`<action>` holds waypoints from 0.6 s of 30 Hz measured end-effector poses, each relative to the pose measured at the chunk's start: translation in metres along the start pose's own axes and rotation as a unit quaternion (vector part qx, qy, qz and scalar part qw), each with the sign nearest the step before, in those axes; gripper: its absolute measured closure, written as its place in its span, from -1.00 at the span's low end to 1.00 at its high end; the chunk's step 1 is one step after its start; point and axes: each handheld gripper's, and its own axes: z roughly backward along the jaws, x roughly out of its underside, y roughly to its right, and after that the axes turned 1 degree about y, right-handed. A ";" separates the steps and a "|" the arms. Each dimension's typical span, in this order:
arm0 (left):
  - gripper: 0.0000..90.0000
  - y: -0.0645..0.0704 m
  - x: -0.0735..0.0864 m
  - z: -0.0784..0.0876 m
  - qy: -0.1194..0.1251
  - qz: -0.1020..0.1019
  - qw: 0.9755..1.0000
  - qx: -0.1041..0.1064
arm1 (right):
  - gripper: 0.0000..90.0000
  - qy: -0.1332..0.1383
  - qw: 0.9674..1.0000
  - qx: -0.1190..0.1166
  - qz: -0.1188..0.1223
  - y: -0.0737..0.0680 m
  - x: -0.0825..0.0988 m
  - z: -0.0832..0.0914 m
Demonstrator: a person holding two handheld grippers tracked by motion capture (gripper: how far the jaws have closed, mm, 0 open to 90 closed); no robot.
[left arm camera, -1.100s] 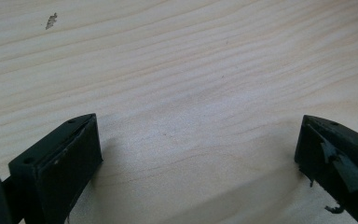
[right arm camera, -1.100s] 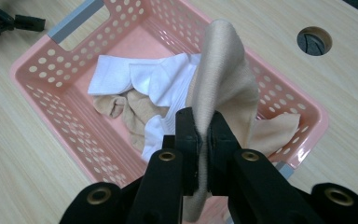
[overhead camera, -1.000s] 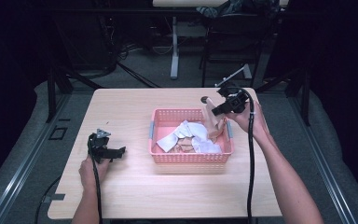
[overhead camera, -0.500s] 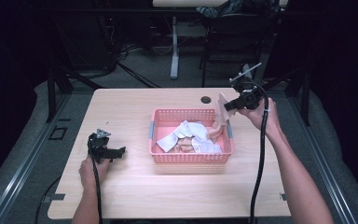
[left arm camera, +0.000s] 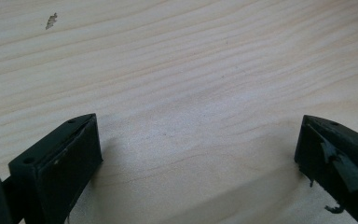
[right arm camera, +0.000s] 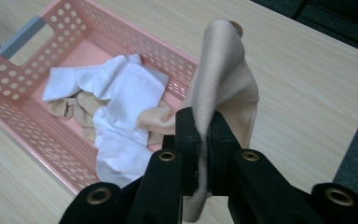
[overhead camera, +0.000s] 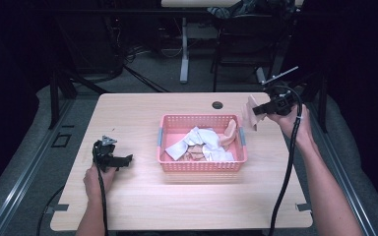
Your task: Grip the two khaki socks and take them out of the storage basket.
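Note:
A pink perforated basket stands mid-table with white and beige socks heaped in it. My right gripper hangs above the table just right of the basket's far right corner, shut on a beige sock that dangles clear of the basket. Another beige sock leans against the basket's right wall. My left gripper rests low over bare wood at the table's left, jaws wide open with nothing between them.
The wooden table has a round cable hole behind the basket. Dark floor, cables and table legs lie beyond the far edge. Bare wood spreads to the left, front and right of the basket.
My right gripper has carried the beige sock up out of the basket and off to the right, past the basket's rim. The left gripper has stayed still.

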 end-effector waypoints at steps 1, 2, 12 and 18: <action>-1.00 0.000 0.000 0.000 0.000 0.000 1.000 0.000 | 0.89 0.000 1.000 0.004 -0.005 0.006 0.004 0.002; -1.00 0.000 0.000 0.000 0.000 0.000 1.000 0.000 | 0.89 0.000 1.000 0.004 -0.005 0.006 0.004 0.002; -1.00 0.000 0.000 0.000 0.000 0.000 1.000 0.000 | 0.89 -0.015 0.999 0.024 -0.042 0.035 0.032 -0.004; -1.00 0.000 0.000 0.000 0.000 0.000 1.000 0.000 | 0.89 -0.040 0.997 0.025 -0.067 0.050 0.051 -0.023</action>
